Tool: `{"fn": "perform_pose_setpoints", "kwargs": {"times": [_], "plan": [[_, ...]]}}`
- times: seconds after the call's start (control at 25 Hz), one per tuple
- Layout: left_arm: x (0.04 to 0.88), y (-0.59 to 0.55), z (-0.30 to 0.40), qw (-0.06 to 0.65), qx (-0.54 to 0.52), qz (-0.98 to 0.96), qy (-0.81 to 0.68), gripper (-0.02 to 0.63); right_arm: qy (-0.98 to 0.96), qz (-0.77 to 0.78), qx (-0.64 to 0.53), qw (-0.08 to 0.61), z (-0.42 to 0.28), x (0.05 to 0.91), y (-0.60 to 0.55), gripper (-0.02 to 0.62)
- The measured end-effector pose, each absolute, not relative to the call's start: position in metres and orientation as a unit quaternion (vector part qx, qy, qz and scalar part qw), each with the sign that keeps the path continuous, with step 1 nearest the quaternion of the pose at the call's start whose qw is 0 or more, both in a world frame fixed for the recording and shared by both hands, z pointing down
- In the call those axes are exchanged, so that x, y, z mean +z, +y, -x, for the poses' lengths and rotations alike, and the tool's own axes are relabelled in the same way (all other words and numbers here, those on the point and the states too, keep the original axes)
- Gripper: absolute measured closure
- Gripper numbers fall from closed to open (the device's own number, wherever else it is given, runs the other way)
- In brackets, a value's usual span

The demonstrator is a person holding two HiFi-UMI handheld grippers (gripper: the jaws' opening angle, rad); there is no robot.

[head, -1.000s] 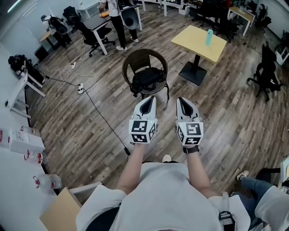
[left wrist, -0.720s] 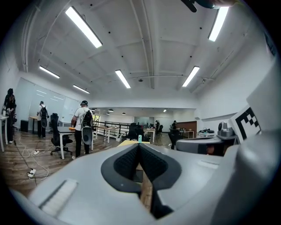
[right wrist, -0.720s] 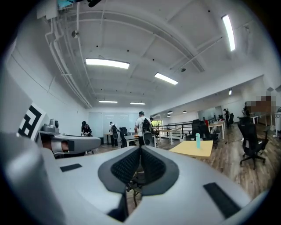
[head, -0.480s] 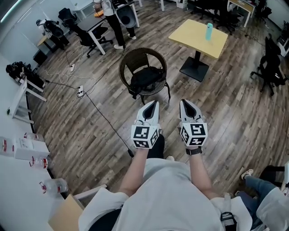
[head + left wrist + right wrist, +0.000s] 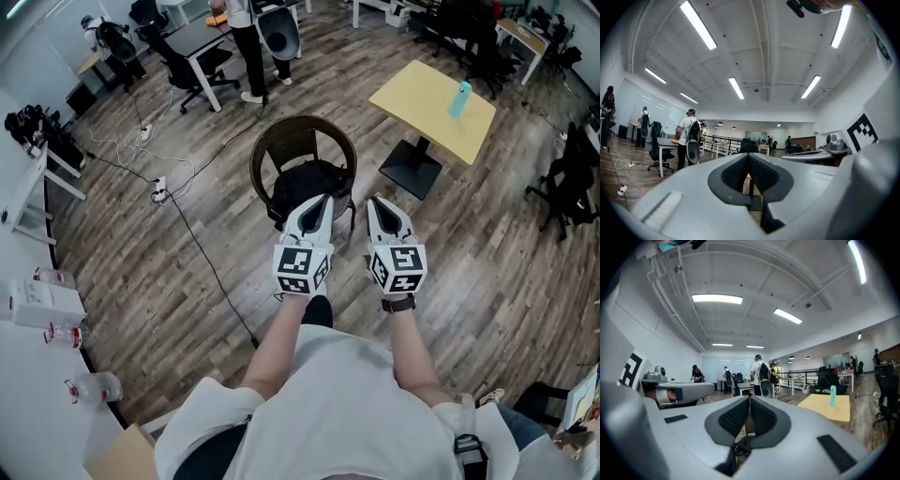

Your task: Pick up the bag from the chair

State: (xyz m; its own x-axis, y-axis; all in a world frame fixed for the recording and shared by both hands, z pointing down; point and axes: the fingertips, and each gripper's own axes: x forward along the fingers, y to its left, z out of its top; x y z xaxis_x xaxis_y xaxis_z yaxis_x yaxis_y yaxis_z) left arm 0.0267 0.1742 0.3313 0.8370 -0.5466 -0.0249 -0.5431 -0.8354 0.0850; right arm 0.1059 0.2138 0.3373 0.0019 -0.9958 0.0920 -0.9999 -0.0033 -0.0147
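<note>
Your left gripper (image 5: 322,201) is closed: its dark, ribbed pads (image 5: 736,173) meet at the tips, and nothing sits between them. Your right gripper (image 5: 376,202) is in the same state, with its textured pads (image 5: 733,418) pressed together at the tips and empty. Both tools have smooth, pale grey shells tapering to a point, and you hold them side by side, slightly apart, aimed at 12 o'clock. The bag (image 5: 305,178) is black, soft and slumped, and it lies on the seat of the chair (image 5: 302,126) at 12 o'clock from your grippers. The chair is a round tub of dark brown woven wicker with a curved back on thin dark legs. In the head view the left gripper's tip overlaps the bag's near edge, but neither gripper view shows the bag, so contact cannot be confirmed. The floor (image 5: 187,309) is grey-brown wood-grain plank. A thin black cable (image 5: 202,258) runs across it at 9 to 10 o'clock. At 2 o'clock stands a table (image 5: 427,103) with a square, matte pale yellow top on a black pedestal and flat base. A teal cylindrical bottle (image 5: 459,97) stands upright on it. A person (image 5: 246,42) stands beyond the chair, at 11 o'clock.
</note>
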Motion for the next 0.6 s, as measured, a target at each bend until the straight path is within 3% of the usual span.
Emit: {"fn": "perform_pose_setpoints", "kwargs": {"times": [0.24,0.6], "plan": [[0.315,0.063,-0.033,0.026,-0.035,-0.95,-0.31,0.597,-0.736,-0.676,0.027,0.027,-0.107,0.318,0.097,0.583],[0.339,-0.065,-0.025,0.069,-0.018,-0.938,-0.34,0.597,-0.761,-0.645,0.06,0.044,-0.101,0.345,-0.039,0.583]]}}
